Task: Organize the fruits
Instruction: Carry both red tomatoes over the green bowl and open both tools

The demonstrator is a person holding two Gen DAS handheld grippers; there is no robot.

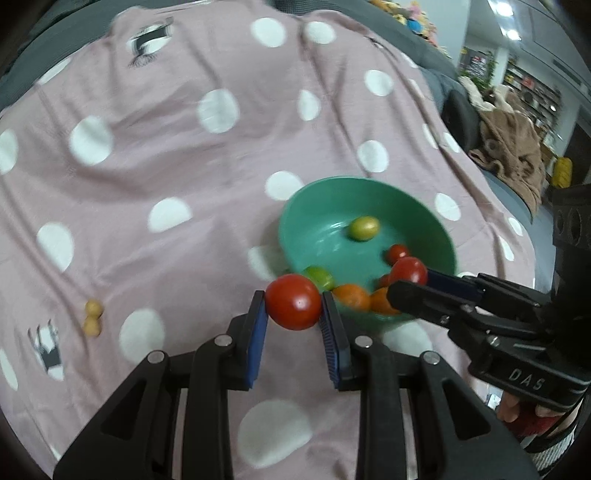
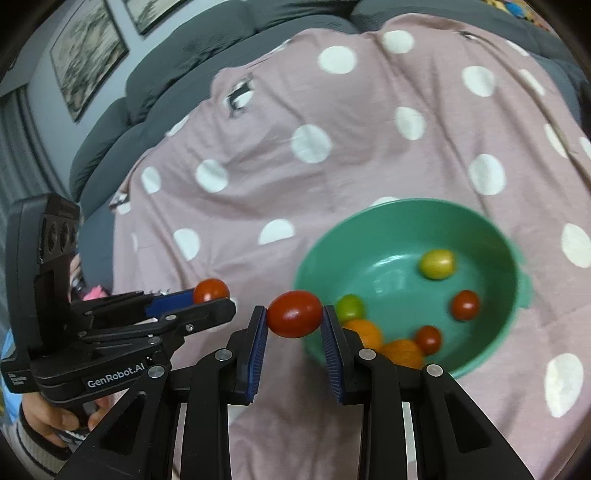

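Carrying step, both tools loaded: left gripper (image 1: pixel 293 308) clamps one red tomato (image 1: pixel 293 301), right gripper (image 2: pixel 294 315) clamps another tomato (image 2: pixel 294 314), both near the green bowl (image 2: pixel 495 236), which holds mixed small fruits. Next: bring each over the bowl, then release. Surface: pink dotted cloth (image 1: pixel 184 166) on a grey sofa (image 2: pixel 166 74); cluttered room behind.

Pink cloth (image 1: pixel 207 192) with white polka dots, rumpled, spread over a grey cushioned sofa (image 2: pixel 110 133). Two framed pictures (image 2: pixel 86 55) on the wall behind. Off to one side, a brown blanket (image 1: pixel 513 155) heaped up, with shelving (image 1: pixel 532 92) beyond (contents too blurred to make out). Ceiling lights (image 1: pixel 498 11) overhead.
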